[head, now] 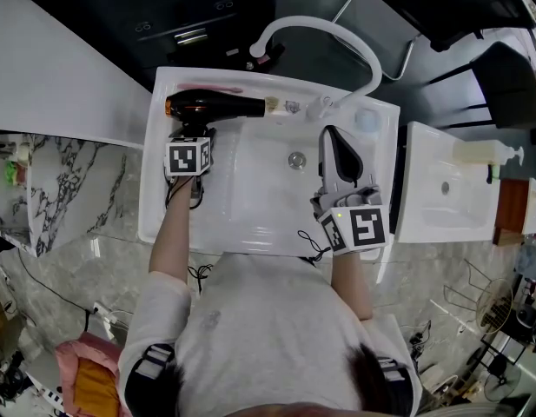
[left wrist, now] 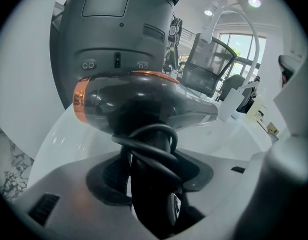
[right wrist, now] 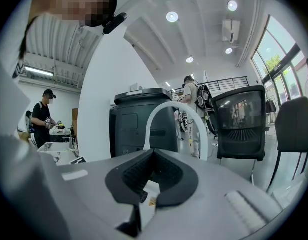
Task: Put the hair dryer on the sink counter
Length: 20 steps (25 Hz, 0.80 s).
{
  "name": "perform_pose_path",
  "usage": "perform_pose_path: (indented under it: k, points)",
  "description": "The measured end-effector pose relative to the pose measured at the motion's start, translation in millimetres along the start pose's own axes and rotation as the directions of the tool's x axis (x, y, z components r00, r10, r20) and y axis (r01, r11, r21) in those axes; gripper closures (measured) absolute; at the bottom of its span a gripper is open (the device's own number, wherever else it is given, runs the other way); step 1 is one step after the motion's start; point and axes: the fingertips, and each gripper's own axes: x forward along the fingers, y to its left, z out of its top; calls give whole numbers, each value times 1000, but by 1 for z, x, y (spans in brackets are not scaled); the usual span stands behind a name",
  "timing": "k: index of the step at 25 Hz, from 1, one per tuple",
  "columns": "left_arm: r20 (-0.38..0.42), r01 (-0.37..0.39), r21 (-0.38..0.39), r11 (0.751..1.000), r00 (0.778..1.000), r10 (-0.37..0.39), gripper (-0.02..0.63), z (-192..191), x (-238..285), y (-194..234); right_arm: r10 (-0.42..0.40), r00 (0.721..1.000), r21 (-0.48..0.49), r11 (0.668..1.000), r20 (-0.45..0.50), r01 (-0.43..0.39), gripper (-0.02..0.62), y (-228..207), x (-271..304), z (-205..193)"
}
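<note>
A black hair dryer [head: 215, 106] with an orange ring lies along the back left of the white sink counter [head: 250, 80], nozzle pointing right. My left gripper [head: 196, 132] is shut on its handle from the near side. In the left gripper view the handle, wrapped in black cord, sits between the pads [left wrist: 111, 176], with the dryer body [left wrist: 144, 101] just beyond. My right gripper [head: 332, 135] hovers over the right of the basin [head: 268, 202], shut with nothing in it. Its tips [right wrist: 153, 154] meet in front of the white faucet [right wrist: 178, 116].
The arched faucet [head: 337, 37] rises behind the basin, and the drain [head: 296, 159] lies at its middle. A second sink [head: 441, 189] with a pump bottle [head: 485, 153] stands right. A marble counter [head: 50, 189] is left, chairs [head: 511, 85] behind. People [right wrist: 44, 119] stand further off.
</note>
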Motion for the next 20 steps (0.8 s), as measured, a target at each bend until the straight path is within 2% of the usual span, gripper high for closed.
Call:
perform_pose_path:
  k: [10,14,20]
  points:
    - [6,17,23,1000,1000,-17,356,1,3,-2,13,1000,3,1000,-1,-13,584,6,2,-1]
    - [1,20,25,999,1000,-20,316,-2,0,-3,11,1000,4,1000,3,-11,584,7,0,2]
    - [50,9,31,999,999,-11,314,6,-19,-3,26,1000,4,1000,8,-26,584,14,0,3]
